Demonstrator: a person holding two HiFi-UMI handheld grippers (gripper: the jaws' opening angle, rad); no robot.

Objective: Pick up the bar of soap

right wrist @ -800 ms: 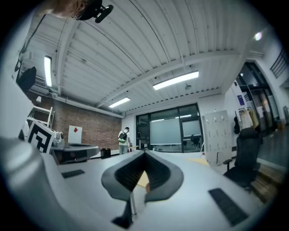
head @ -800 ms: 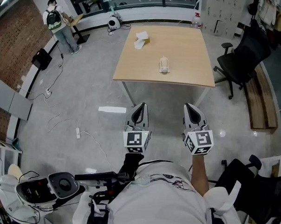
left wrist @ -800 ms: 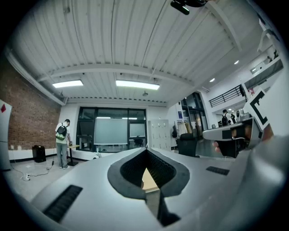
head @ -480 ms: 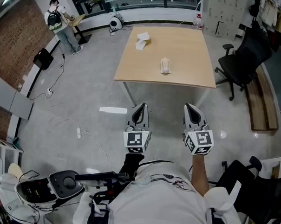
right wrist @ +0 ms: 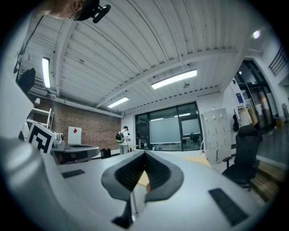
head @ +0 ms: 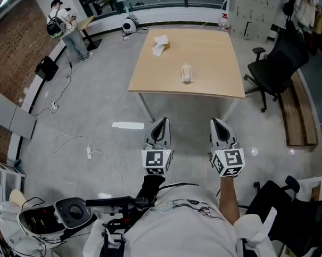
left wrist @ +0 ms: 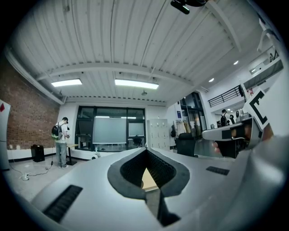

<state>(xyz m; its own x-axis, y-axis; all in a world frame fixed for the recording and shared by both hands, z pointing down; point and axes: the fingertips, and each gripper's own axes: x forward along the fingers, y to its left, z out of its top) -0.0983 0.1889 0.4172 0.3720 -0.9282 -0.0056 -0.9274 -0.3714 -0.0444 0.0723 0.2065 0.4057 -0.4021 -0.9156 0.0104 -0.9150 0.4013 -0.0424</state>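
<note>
Head view, left to right. A standing person [head: 61, 28] occupies the far left corner of the room. The left tongs [head: 160, 122] are held low before the operator, jaws together and empty; in the left gripper view only a sliver of desk shows through the notch behind the meeting tips. The wooden desk [head: 216, 74] stands well ahead of both tongs. Near its far left corner lie small white paper items [head: 160, 45]. Near its middle lies the bar of soap [head: 187, 74], a pale oblong with its long axis running away from the viewer, apart from everything else. The right tongs [head: 219, 123] are likewise closed on nothing. A black office chair [head: 275, 64] stands beside the desk's right edge. By its look the soap is probably light, rigid and slick. A hold across its short width at mid-length, pads on the long sides, should best keep it from squirting out.
</note>
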